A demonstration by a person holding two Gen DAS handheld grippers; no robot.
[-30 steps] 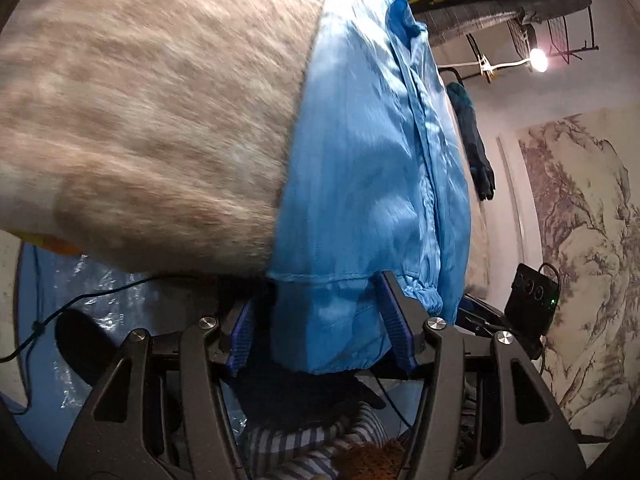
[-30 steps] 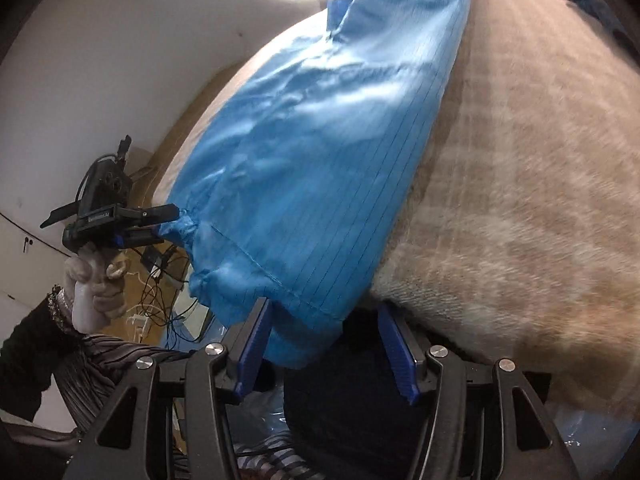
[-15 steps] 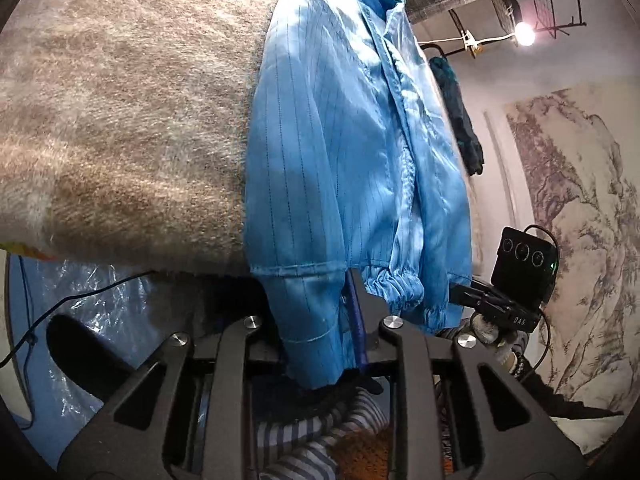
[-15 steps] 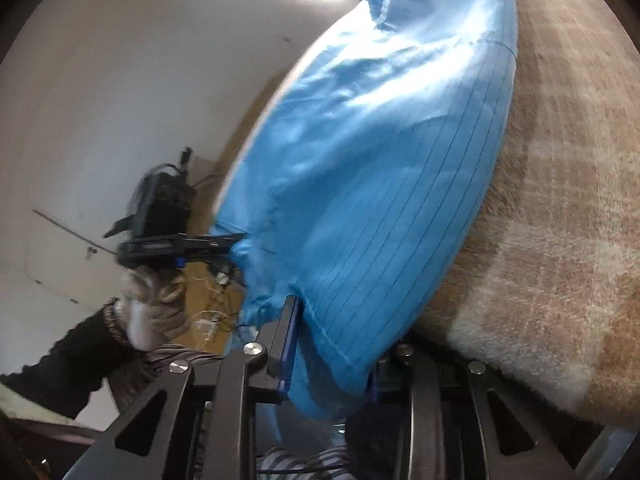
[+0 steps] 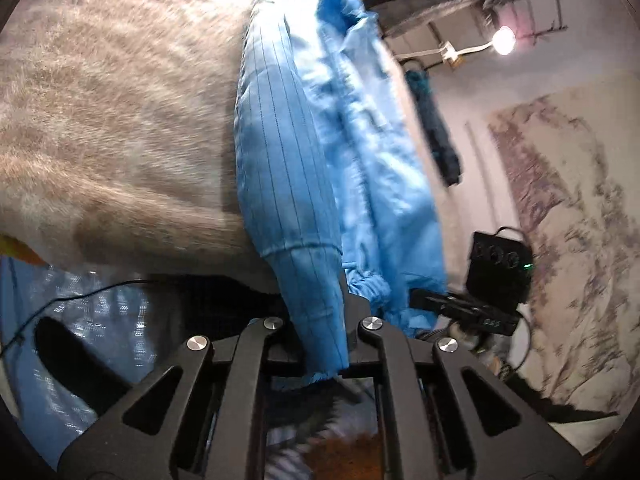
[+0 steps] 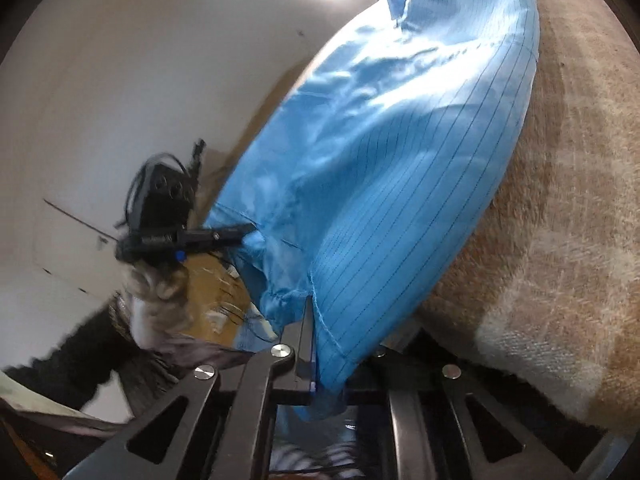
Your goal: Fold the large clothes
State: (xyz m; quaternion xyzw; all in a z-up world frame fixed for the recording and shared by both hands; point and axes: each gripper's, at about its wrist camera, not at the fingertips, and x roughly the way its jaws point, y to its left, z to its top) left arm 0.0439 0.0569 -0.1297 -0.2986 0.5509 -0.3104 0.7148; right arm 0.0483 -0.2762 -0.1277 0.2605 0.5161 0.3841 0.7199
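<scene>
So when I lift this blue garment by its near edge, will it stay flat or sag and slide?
Likely floppy: the blue garment already bunches where the right tool and left tool pinch it. Its sheen suggests slippery cloth, though the fuzzy blanket may drag on it. It looks thin, so probably light.

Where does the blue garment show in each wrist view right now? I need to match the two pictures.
Left wrist: blue garment runs up the centre, hem pinched in the left gripper.
Right wrist: it fills the centre, hem pinched in the right gripper.
Shared landmark: beige blanket underneath.
</scene>
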